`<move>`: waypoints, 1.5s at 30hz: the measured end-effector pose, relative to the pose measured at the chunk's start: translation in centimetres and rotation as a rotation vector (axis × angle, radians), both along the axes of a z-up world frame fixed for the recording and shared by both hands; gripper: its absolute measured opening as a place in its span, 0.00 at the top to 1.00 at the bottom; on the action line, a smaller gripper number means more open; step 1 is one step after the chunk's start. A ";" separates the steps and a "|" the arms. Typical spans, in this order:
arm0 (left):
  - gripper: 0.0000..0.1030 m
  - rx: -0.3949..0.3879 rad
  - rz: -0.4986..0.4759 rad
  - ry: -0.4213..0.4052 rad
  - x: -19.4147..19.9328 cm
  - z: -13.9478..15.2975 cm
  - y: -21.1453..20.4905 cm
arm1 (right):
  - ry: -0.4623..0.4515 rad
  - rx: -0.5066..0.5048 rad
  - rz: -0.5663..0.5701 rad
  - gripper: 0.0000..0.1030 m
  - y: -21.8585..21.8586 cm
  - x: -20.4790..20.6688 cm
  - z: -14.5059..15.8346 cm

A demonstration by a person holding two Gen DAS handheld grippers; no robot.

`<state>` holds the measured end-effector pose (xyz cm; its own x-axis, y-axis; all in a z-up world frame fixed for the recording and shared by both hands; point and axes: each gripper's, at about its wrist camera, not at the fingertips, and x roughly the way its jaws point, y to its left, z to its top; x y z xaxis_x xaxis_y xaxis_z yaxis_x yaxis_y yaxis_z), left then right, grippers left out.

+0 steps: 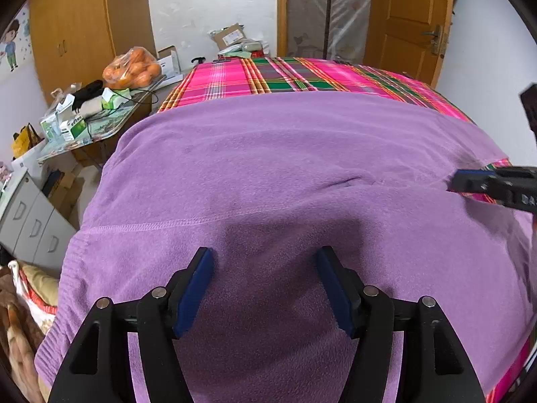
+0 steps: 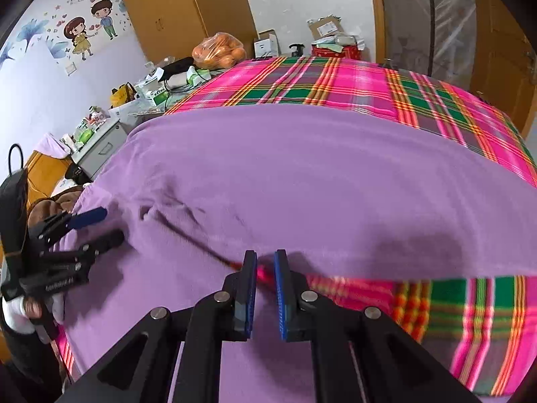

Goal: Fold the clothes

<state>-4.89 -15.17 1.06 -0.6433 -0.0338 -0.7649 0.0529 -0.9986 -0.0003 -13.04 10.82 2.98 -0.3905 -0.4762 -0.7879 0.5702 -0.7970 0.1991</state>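
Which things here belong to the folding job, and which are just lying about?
Job:
- purple fleece garment
- plaid bedsheet under it
- left tool, open over the fleece
- right tool, jaws narrow at the garment's edge

Lying about:
- bag of oranges
- cardboard boxes
- grey drawer unit
- cluttered side table

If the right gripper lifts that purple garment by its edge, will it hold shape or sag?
Probably sag: the purple garment drapes over the bed and wrinkles near the right gripper. Its fleecy nap should grip the pads rather than slip. Being wide, it will likely drag on the bed.
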 end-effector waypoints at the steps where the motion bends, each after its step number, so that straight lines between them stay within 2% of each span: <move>1: 0.35 0.000 0.001 0.000 0.0 0.0 0.0 | 0.006 -0.003 0.001 0.89 0.4 0.6 0.1; 10: 0.34 0.001 0.005 -0.002 0.0 0.0 0.1 | 0.019 0.039 0.052 0.85 0.2 2.1 -1.1; 16: 0.34 0.032 -0.016 0.008 0.5 0.9 -0.8 | 0.072 0.005 0.066 0.81 0.6 2.8 0.8; 20: 0.34 0.037 0.029 0.058 0.6 2.8 -2.7 | 0.125 -0.027 0.041 0.72 1.5 2.1 2.3; 24: 0.34 0.039 0.083 0.088 -0.1 4.1 -4.9 | 0.133 -0.047 0.050 0.71 1.7 1.0 3.1; 32: 0.34 0.060 0.102 0.072 -2.7 4.5 -8.3 | 0.134 -0.041 0.129 0.70 0.3 -0.5 3.6; 36: 0.34 0.042 0.094 0.053 -4.7 4.5 -9.8 | 0.136 -0.041 0.133 0.70 0.2 -2.1 3.8; 41: 0.34 -0.002 0.098 0.066 -7.2 4.7 -12.1 | 0.160 0.026 0.172 0.68 -0.9 -4.6 3.8; 45: 0.34 -0.079 0.099 0.057 -9.6 4.6 -13.5 | 0.180 0.062 0.191 0.66 -1.8 -6.3 3.5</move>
